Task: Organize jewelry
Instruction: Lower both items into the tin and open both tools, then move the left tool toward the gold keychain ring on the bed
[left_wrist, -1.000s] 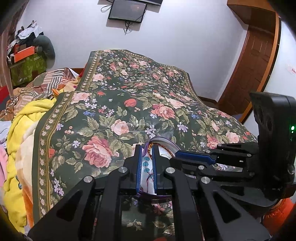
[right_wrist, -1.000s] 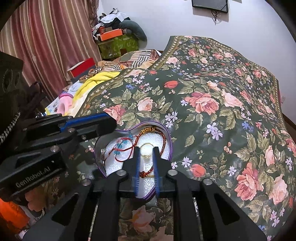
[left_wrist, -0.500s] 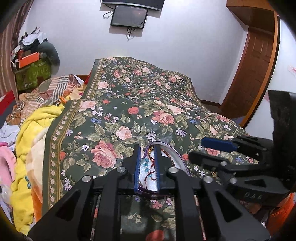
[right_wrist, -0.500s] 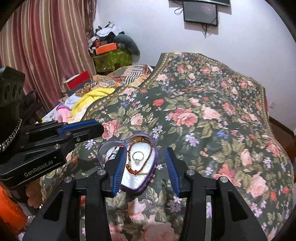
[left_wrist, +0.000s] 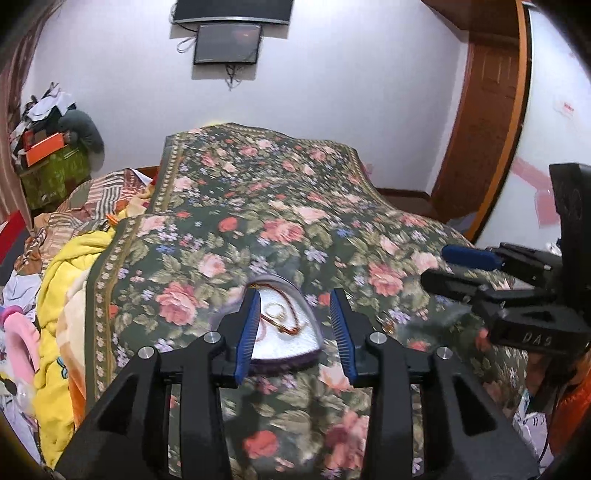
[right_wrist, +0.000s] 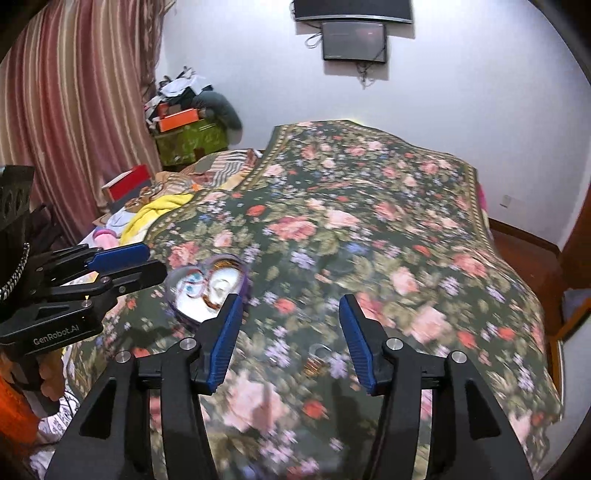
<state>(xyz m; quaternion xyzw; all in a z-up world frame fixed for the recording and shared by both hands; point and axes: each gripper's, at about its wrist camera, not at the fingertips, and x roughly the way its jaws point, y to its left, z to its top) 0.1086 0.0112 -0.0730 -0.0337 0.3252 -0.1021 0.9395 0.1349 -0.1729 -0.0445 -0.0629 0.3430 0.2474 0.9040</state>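
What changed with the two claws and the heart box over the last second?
Both claws opened and pulled back: the left claw let go of the heart-shaped box, and the right claw released the ring and swung right. The box, jewelry inside, stayed on the floral bedspread.

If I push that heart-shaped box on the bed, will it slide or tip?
The box looks shallow and flat-bottomed, so tipping seems unlikely. It sits on a soft bedspread, so it would probably drag rather than glide. The necklace inside may shift.

Black angular frames with silver screws are being shown on the left gripper (left_wrist: 293, 325); ribbed blue pads (right_wrist: 224, 336) are being carried by the right gripper (right_wrist: 291, 338); white "GenRobot.AI" lettering is being displayed.
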